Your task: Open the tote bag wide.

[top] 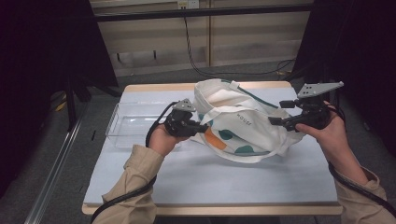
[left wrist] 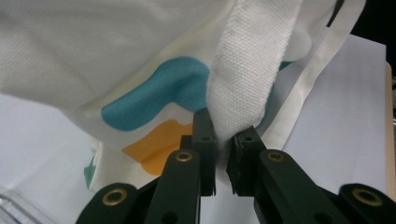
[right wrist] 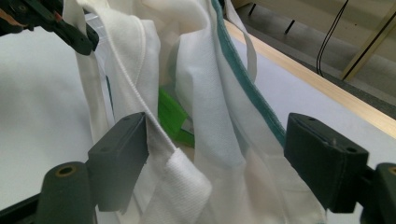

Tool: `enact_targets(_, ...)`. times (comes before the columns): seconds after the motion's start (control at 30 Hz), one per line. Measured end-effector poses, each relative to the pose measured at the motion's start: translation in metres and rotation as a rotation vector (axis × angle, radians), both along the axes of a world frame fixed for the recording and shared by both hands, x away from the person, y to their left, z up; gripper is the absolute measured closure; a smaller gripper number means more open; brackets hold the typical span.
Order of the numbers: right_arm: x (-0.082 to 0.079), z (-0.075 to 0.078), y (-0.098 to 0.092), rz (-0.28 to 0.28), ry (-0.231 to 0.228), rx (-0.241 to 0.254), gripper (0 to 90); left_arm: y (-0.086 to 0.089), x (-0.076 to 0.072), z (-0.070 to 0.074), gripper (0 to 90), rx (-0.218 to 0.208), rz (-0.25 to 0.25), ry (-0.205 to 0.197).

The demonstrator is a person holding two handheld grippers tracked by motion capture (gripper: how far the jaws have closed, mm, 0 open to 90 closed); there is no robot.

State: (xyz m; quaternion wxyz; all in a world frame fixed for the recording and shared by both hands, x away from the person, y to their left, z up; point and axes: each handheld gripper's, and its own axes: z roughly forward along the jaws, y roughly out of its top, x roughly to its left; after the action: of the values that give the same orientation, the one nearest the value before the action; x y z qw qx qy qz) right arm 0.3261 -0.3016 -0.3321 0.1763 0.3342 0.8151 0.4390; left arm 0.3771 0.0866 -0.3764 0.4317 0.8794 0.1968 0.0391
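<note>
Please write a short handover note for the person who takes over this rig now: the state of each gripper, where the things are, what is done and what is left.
Left gripper: shut on the white strap of the tote bag, at the bag's left side.
Right gripper: open, jaws wide at the bag's right side, with fabric and the teal-edged rim between them, not pinched.
Bag: lies on the table, mouth partly spread; something green shows inside.
Clear bin: left of the bag, looks empty.
Done: left hold taken.
Left, probably: close the right gripper on the rim, then spread the bag open.
</note>
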Motion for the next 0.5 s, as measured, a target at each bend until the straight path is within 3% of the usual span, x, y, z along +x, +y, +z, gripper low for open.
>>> enact_targets(0.23,0.004,0.001,-0.005,-0.004,0.016,0.045,22.2,0.006,0.003,-0.008,83.5,0.010,0.025,0.022)
enact_targets(0.33,0.008,-0.002,-0.006,-0.017,0.017,0.006,22.6,0.009,0.004,-0.010,83.7,0.032,0.027,0.023)
enact_targets(0.5,0.016,-0.009,-0.004,-0.023,0.032,-0.003,25.2,0.015,0.003,-0.013,83.8,0.033,0.039,0.051)
